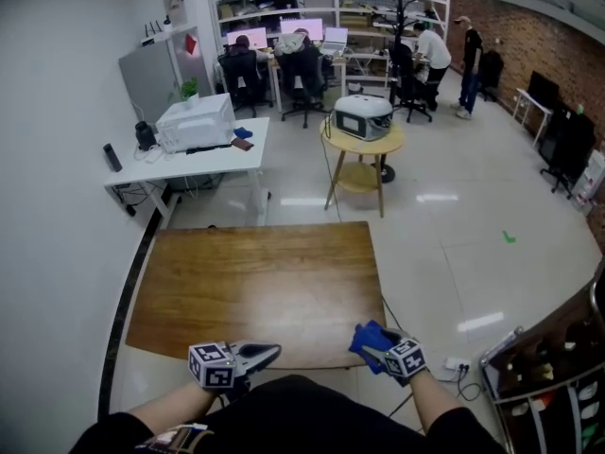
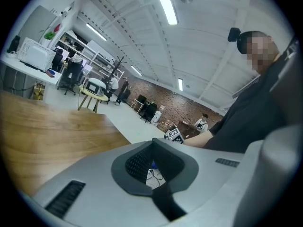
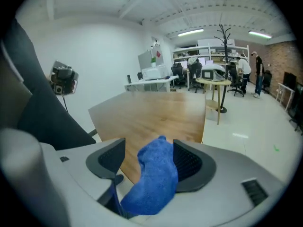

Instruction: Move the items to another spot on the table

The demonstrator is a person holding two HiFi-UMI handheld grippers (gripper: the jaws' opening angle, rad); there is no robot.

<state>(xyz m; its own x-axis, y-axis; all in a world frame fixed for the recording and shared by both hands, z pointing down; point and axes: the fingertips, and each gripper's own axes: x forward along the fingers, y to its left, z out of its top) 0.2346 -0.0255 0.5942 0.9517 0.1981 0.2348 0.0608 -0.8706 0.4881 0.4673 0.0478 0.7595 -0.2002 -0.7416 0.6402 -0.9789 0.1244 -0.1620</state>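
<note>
A blue cloth [image 1: 371, 336] hangs between the jaws of my right gripper [image 1: 375, 348], over the near right edge of the wooden table [image 1: 265, 282]. In the right gripper view the cloth [image 3: 154, 178] leans on the right pad [image 3: 189, 162], with a gap to the left pad [image 3: 111, 157]. The right gripper [image 3: 149, 148] is open. My left gripper [image 1: 272, 351] hovers at the table's near left edge, its tips together and nothing in them. In the left gripper view that gripper [image 2: 152, 143] points across the table [image 2: 42, 126] towards the right hand.
Beyond the table are a white desk with a printer [image 1: 194, 121] and a round yellow side table [image 1: 364, 145] with an appliance on it. People sit at desks at the back. A dark shelf [image 1: 548, 376] and floor cables [image 1: 458, 367] lie at the right.
</note>
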